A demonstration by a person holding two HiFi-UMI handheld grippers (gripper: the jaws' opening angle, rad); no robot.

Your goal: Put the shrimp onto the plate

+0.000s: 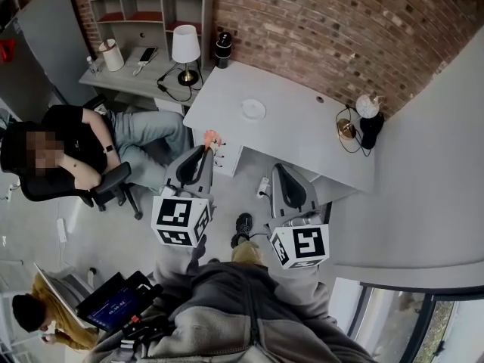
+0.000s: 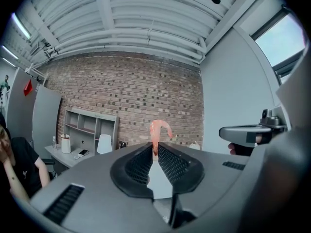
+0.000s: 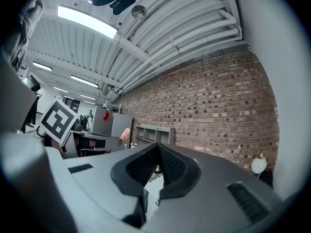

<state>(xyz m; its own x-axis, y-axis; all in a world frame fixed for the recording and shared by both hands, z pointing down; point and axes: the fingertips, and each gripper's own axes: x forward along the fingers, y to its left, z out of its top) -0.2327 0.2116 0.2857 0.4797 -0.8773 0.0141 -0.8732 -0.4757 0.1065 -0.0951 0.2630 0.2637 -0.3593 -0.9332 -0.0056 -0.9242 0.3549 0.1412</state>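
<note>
A pink curled shrimp (image 1: 212,138) sticks out of the tips of my left gripper (image 1: 206,149), which is shut on it, just off the near left corner of the grey table (image 1: 295,127). In the left gripper view the shrimp (image 2: 158,129) rises above the closed jaws of the left gripper (image 2: 155,148). A small white plate (image 1: 253,110) lies on the table beyond it. My right gripper (image 1: 278,169) hangs shut and empty by the table's front edge; its jaws meet in the right gripper view (image 3: 158,148), where the shrimp (image 3: 125,133) shows at the left.
A person (image 1: 72,150) sits in a black chair to the left. A side desk carries a white lamp (image 1: 185,48), and a globe lamp (image 1: 367,106) stands at the table's right end. Another person (image 1: 30,312) sits at the lower left.
</note>
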